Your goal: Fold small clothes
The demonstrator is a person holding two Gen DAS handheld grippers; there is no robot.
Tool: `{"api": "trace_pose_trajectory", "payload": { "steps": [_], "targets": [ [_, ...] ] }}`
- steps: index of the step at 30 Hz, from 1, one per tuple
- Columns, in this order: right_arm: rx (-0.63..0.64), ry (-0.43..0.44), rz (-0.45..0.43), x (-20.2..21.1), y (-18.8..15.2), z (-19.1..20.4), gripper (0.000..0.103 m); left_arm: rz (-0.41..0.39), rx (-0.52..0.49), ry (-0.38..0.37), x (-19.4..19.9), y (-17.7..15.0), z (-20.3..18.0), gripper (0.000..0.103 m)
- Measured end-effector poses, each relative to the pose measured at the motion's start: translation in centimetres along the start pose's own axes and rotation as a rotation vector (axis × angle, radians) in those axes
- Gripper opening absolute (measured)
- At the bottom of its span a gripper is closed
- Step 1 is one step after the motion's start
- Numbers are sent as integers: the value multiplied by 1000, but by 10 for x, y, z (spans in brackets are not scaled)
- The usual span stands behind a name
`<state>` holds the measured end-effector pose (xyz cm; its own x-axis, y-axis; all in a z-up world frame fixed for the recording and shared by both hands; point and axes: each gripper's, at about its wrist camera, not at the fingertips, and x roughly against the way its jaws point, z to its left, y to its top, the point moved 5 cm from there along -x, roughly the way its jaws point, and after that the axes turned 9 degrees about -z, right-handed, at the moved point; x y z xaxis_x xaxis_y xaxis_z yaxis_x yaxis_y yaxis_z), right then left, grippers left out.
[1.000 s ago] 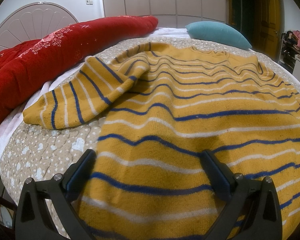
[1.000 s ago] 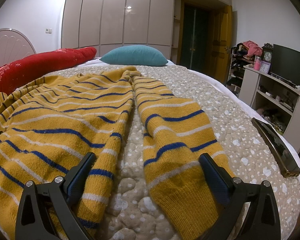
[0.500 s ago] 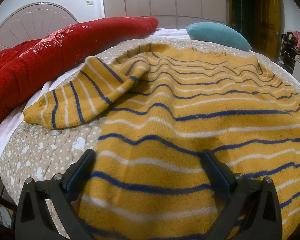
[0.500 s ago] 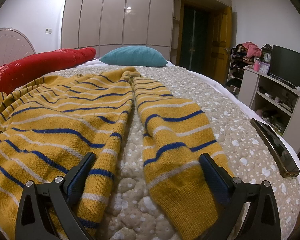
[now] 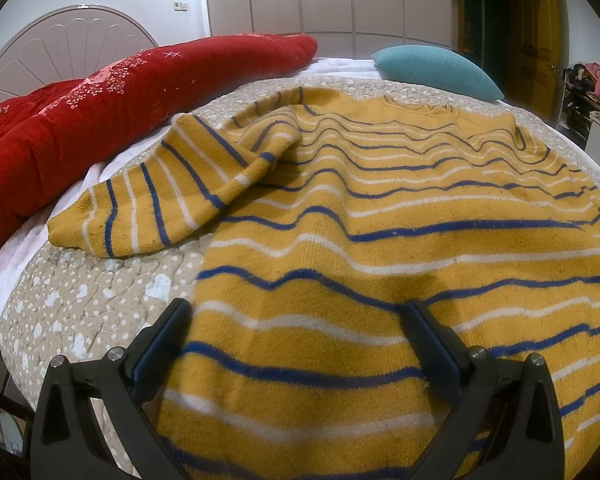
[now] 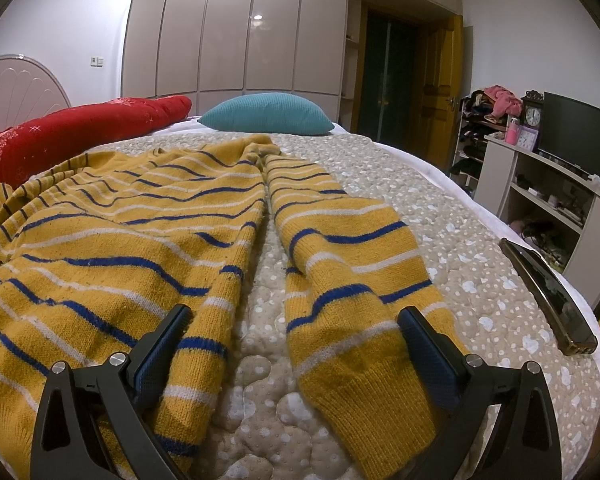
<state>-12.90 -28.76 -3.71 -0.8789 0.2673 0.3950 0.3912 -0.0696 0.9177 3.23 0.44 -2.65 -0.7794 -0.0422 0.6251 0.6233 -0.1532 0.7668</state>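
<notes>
We see a yellow sweater with blue and white stripes spread across a bed, filling the centre and right of the left wrist view. It lies on a beige quilt printed with white dots and hearts. Our left gripper sits at the bottom of that frame with its jaws spread wide over the sweater's lower body, holding nothing. One sleeve reaches toward the left of the frame, its cuff resting on the quilt just beside a red blanket. A teal pillow lies at the upper right, beyond the collar.

In the right wrist view, our right gripper is at the bottom, jaws also wide apart and holding nothing. The other sleeve runs down the middle of that frame toward the gripper, with a strip of bare quilt between it and the sweater's body on the left. A dark, flat object lies near the bed's edge at the right; we cannot tell what it is. A white shelf unit stands further right.
</notes>
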Motion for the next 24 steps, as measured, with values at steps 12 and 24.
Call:
{"api": "trace_pose_trajectory", "payload": {
  "steps": [12, 24],
  "targets": [
    [-4, -2, -19, 1, 0, 0, 103, -7, 3, -1, 0, 0, 0, 103],
    [35, -41, 43, -5, 2, -1, 103, 66, -23, -91, 7, 0, 10, 103]
  ]
}}
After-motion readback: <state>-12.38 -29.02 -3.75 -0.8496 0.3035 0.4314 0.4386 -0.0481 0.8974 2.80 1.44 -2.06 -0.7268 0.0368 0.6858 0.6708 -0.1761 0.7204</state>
